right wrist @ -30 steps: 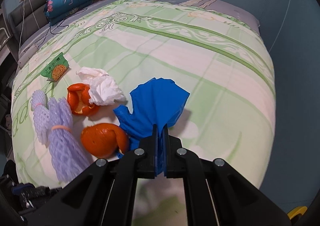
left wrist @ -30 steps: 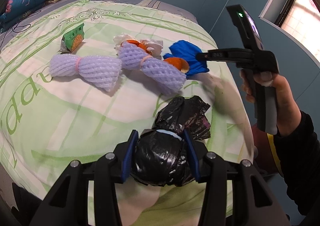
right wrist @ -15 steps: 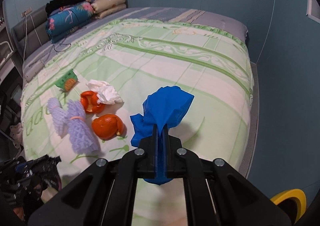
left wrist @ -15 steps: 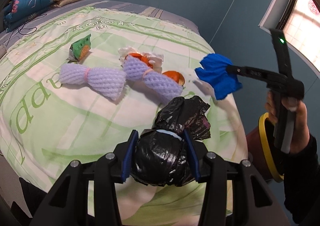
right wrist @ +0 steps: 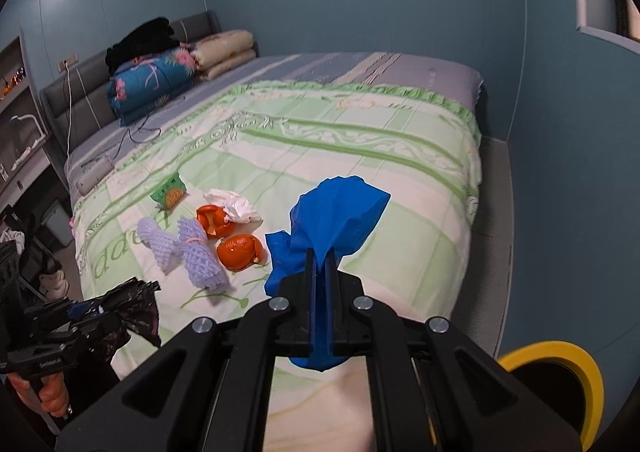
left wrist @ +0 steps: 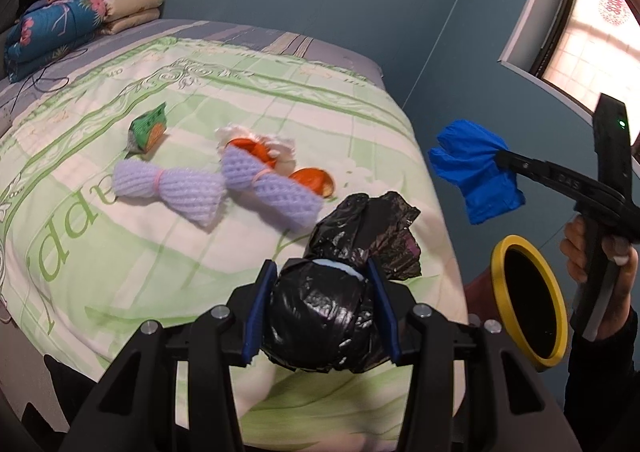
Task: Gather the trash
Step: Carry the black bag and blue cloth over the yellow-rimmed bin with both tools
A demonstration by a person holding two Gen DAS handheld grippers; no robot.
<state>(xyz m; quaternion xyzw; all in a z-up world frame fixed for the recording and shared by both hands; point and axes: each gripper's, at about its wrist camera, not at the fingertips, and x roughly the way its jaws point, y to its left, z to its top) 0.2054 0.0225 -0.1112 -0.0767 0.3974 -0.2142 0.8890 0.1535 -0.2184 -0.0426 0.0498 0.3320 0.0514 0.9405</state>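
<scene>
My left gripper (left wrist: 322,288) is shut on a crumpled black plastic bag (left wrist: 332,316) above the bed's near corner. My right gripper (right wrist: 320,264) is shut on a blue cloth (right wrist: 332,219); in the left wrist view the blue cloth (left wrist: 476,175) hangs in the air beyond the bed's edge, above a bin with a yellow rim (left wrist: 500,252). The bin's rim also shows in the right wrist view (right wrist: 560,352). On the bed lie two purple foam nets (left wrist: 172,187), orange peels (left wrist: 314,179), a white tissue (right wrist: 236,203) and a green snack packet (left wrist: 148,127).
The bed (left wrist: 120,292) has a green patterned cover. Folded quilts and pillows (right wrist: 168,75) are stacked at the headboard, with a cable (right wrist: 132,139) beside them. A blue wall and a window (left wrist: 592,35) are to the right.
My right gripper has lifted the blue cloth off the bed and carried it right, past the bed's edge toward the yellow-rimmed bin. The left gripper keeps its hold on the black bag.
</scene>
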